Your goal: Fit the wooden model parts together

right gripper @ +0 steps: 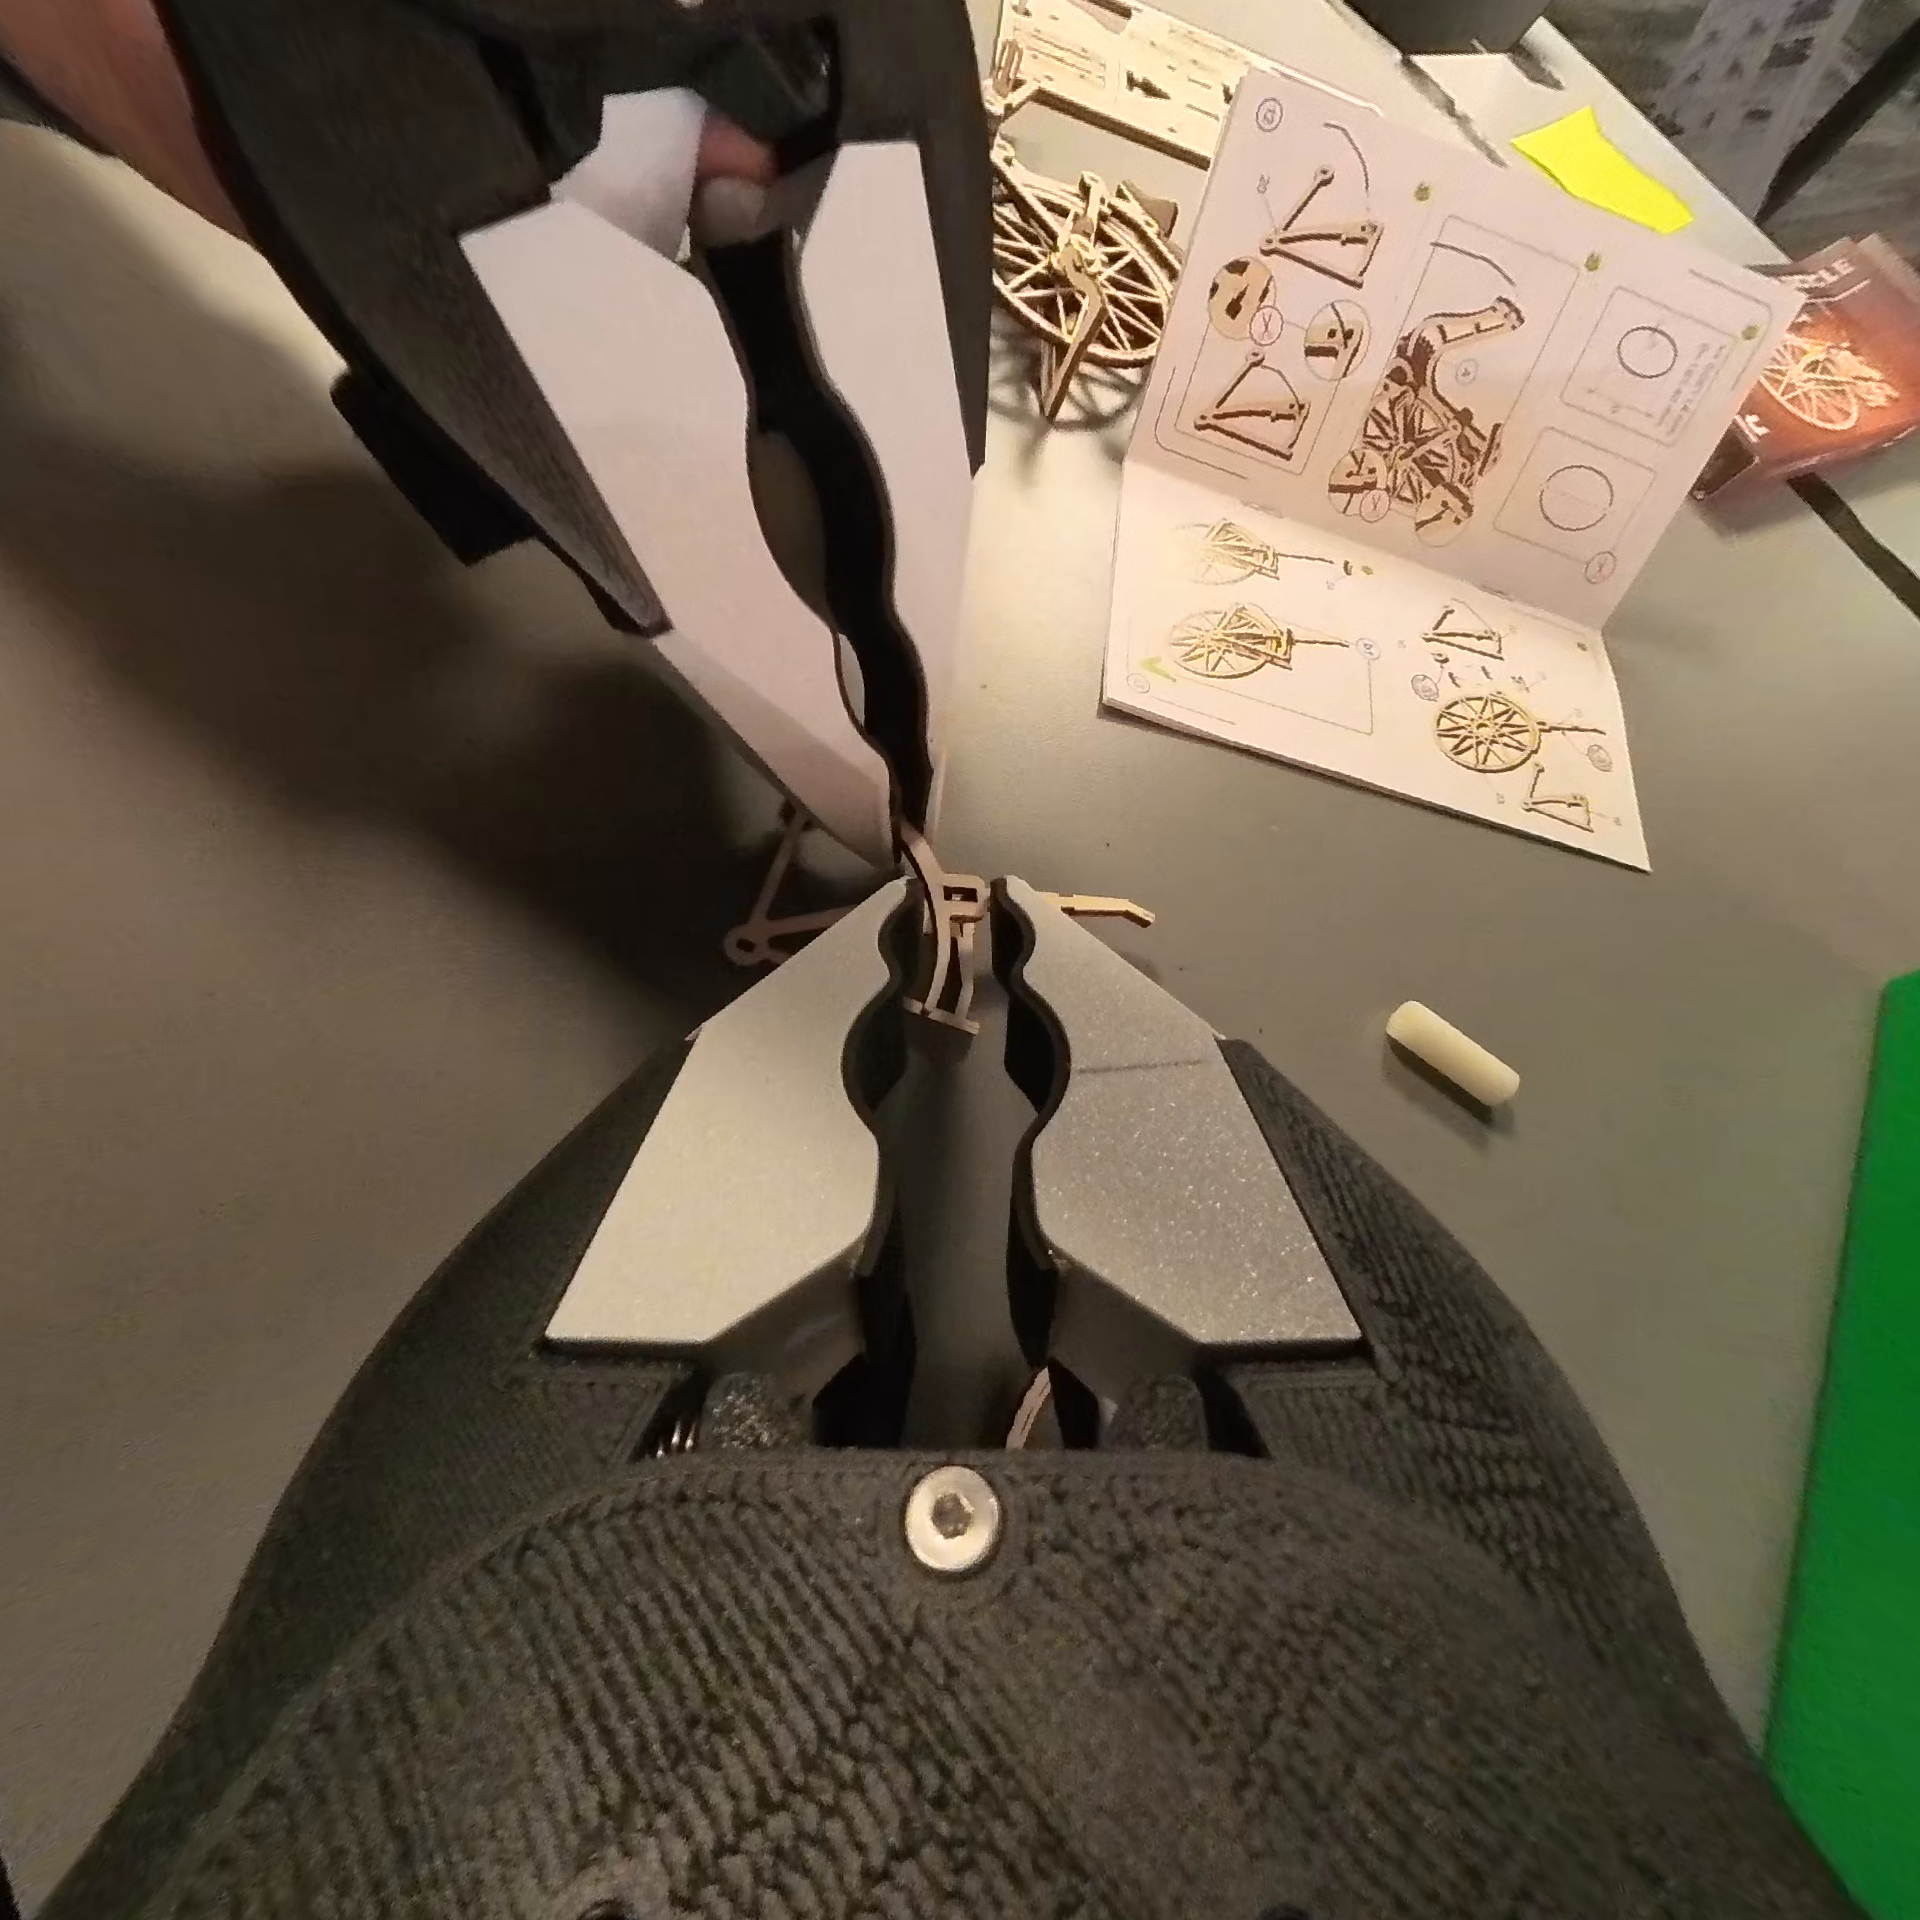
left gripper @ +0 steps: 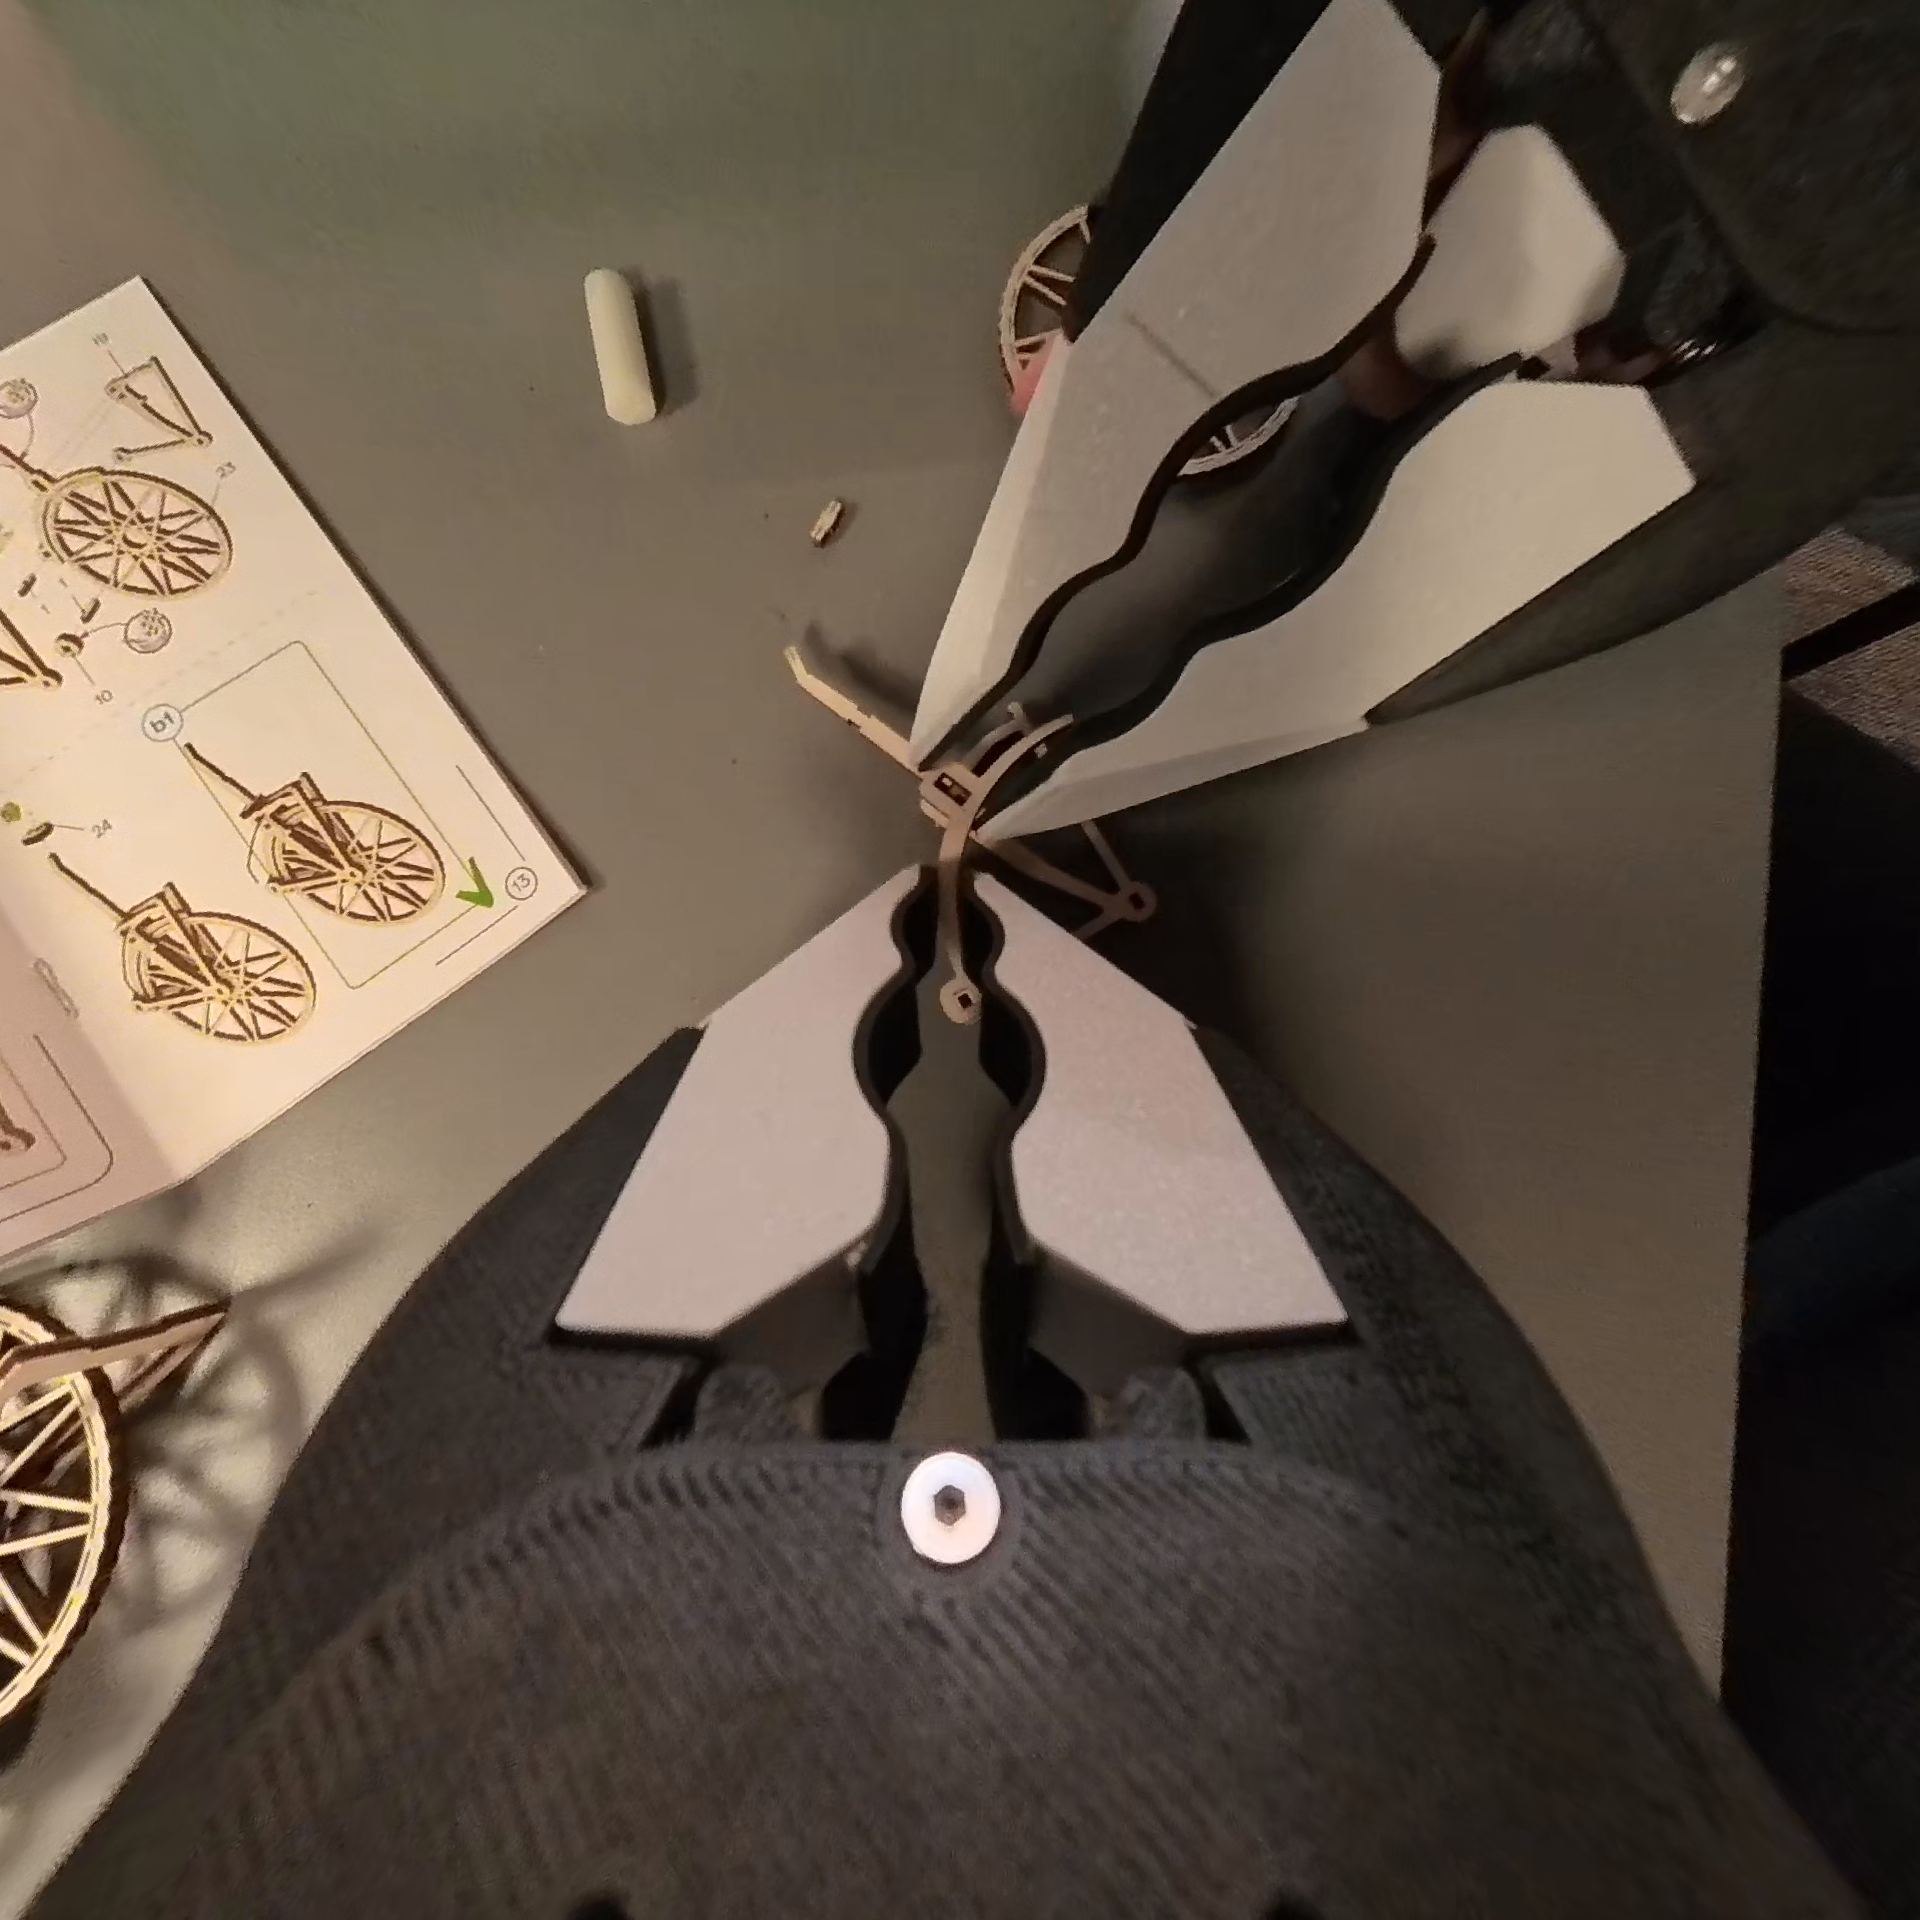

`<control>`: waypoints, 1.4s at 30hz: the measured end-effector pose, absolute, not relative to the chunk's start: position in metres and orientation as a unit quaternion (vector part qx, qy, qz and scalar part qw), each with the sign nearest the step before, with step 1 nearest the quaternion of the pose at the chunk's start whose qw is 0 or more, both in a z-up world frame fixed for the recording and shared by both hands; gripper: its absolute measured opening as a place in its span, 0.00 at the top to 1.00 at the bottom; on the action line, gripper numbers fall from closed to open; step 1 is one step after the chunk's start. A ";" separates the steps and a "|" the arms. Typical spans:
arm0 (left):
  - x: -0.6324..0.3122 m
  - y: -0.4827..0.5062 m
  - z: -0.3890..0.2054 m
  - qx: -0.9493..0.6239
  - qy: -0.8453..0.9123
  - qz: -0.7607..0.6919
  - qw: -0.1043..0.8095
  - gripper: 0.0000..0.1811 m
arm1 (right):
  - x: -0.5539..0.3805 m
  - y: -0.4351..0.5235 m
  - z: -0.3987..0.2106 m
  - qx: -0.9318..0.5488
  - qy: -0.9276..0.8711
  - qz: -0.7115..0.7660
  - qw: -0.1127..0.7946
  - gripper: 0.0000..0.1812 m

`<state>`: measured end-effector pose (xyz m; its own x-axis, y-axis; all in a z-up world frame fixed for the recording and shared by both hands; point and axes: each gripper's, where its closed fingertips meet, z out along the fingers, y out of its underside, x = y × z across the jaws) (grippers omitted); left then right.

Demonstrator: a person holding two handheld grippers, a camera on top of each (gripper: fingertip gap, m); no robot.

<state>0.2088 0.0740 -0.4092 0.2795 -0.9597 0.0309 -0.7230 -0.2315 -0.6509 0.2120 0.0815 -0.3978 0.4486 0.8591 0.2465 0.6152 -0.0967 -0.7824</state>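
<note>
Two grippers: both pinch one small wooden assembly above the grey desk [left gripper: 416, 156].
Instruction booklet [left gripper: 208, 748]: open near the desk's left edge in the left wrist view, showing wheel drawings.
Spoked wheel [left gripper: 42, 1475]: pale laser-cut wood, cut off at the picture's lower left.
Cream peg [left gripper: 621, 345]: lies alone on the desk, beyond the booklet.
Curved strip [left gripper: 954, 914]: thin pale wood, arched, with a small square-holed end; it joins a slotted frame piece [left gripper: 1081, 883] of thin triangular struts.
Left gripper [left gripper: 948, 883]: reaches from below, jaws nearly closed on the strip's lower part.
Right gripper [left gripper: 961, 805]: comes in from the upper right, tilted, tips narrowly closed on the joint.
Second wheel [left gripper: 1039, 291]: mostly hidden behind the right gripper.
</note>
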 end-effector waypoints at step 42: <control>0.207 0.079 -0.413 -0.750 0.592 -0.174 0.237 0.99 | 0.218 0.079 -0.402 -0.784 -0.447 0.143 0.406 1.00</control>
